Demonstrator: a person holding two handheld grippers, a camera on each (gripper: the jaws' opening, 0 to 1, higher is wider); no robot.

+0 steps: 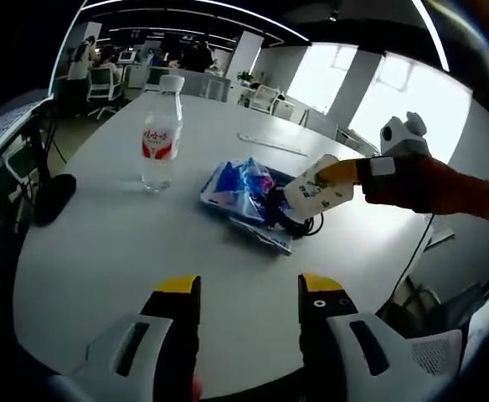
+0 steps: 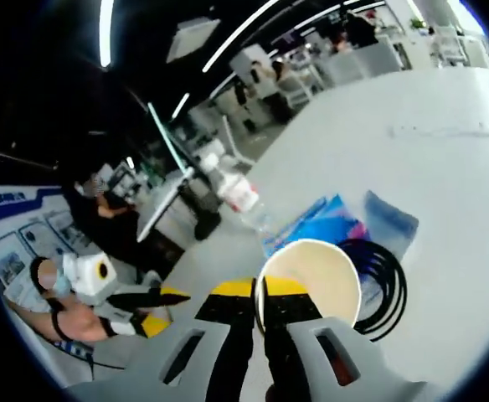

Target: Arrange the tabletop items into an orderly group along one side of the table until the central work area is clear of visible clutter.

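L view, going left to right: bottle (image 1: 160, 134) stood upright at upper left on the white surface (image 1: 102, 243), apart from the pile. Centre of frame: blue packets (image 1: 243, 191) stacked w/ a black cable (image 1: 299, 224) coiled at their right edge – probably a group being gathered. Just right of that, the cup (image 1: 316, 189) was held tilted on its side above the pile by the right hand-held gripper (image 1: 353, 172), which came in from the right w/ a red sleeve (image 1: 445, 188) behind it. Tilt prob. because it was pinched by the rim wall, not the body. Left hand-held gripper (image 1: 249, 295) sat at bottom centre, jaws well apart, holding nothing, near but short of the pile.

R view: left hand-held gripper (image 2: 144, 306) showed at lower left, low over the surface. Right hand-held gripper (image 2: 257, 289) at bottom centre, jaws closed tight on the cup (image 2: 311, 280) rim, one jaw inside, one outside; the mouth faced the camera. Cup lay directly at the jaw tips, w/ packets (image 2: 328, 222) and cable (image 2: 383, 285) beyond it, up and right.
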